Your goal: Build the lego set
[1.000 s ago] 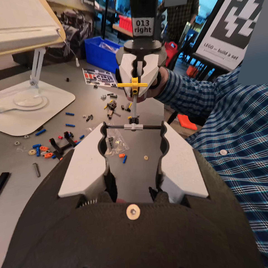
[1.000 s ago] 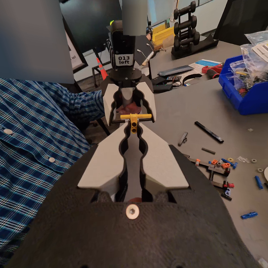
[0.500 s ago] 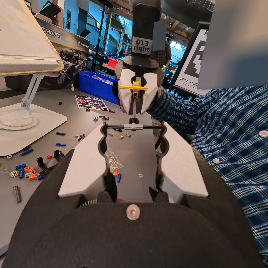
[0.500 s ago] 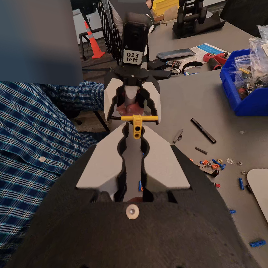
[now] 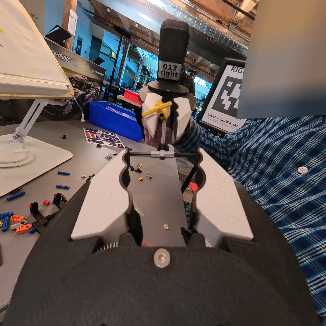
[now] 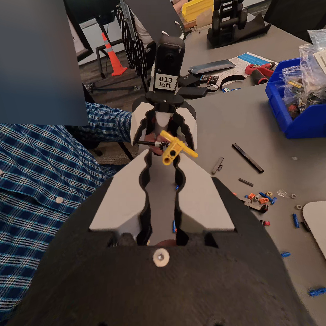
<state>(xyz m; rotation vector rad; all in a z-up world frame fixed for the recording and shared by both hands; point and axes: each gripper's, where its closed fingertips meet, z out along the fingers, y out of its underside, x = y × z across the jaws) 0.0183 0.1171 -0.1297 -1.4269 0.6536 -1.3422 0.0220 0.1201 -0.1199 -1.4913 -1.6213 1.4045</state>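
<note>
Left wrist view has my left claw [image 5: 162, 155] set wide, tips pinching the ends of a black axle [image 5: 139, 154] with a grey connector [image 5: 162, 155] mid-span. Right claw [image 6: 163, 158] has eased apart; I can't tell if it touches the yellow cross piece [image 6: 173, 148], which partly hides a small black gear [image 6: 163, 145]. Loose bits litter the desk [image 6: 229, 127], too tiny to identify.

Matt grey desk [image 5: 44, 178], smooth. Grainy matt black plastic on the left hand-held gripper [image 5: 162, 155] body, finely speckled white plastic on its fingers [image 5: 105, 194]. Glossy yellow plastic cross piece [image 6: 173, 147]; bare metal screw head [image 6: 161, 257]. Woven checked cloth sleeve [image 6: 109, 121]. Shiny blue plastic bin [image 6: 289, 112], crinkled clear bags [image 6: 308, 70].
</note>
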